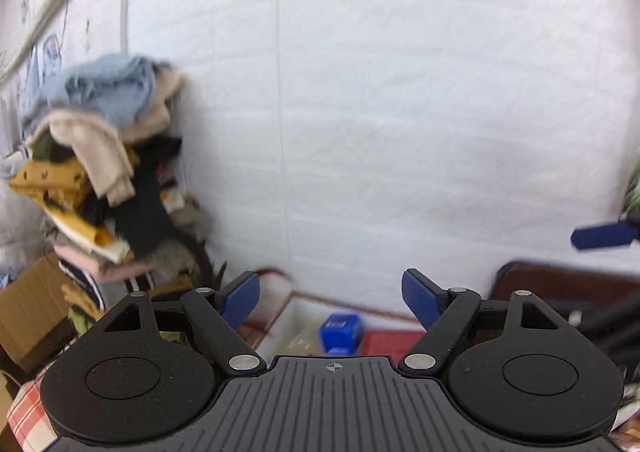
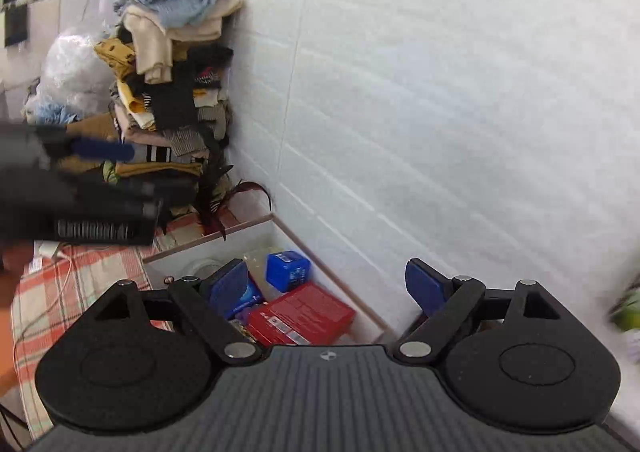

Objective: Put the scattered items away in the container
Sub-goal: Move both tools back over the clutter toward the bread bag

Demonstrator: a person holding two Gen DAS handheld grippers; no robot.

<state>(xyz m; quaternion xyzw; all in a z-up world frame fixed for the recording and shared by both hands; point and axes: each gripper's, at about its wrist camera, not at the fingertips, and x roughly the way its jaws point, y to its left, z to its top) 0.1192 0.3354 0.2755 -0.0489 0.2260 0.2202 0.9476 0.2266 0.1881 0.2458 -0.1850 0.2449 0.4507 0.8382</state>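
Overhead, both hand-held grippers hang with fingers spread wide and empty: the left hand-held gripper point(image 1: 331, 294) faces the white wall point(image 1: 400, 112), the right hand-held gripper point(image 2: 327, 284) looks down on the container point(image 2: 256, 226). That shallow white tray sits on the checked bench point(image 2: 80, 272) against the wall, holding a red box point(image 2: 304, 316) and a blue box point(image 2: 288, 270). Beside it rises a clothes pile point(image 2: 172, 64).
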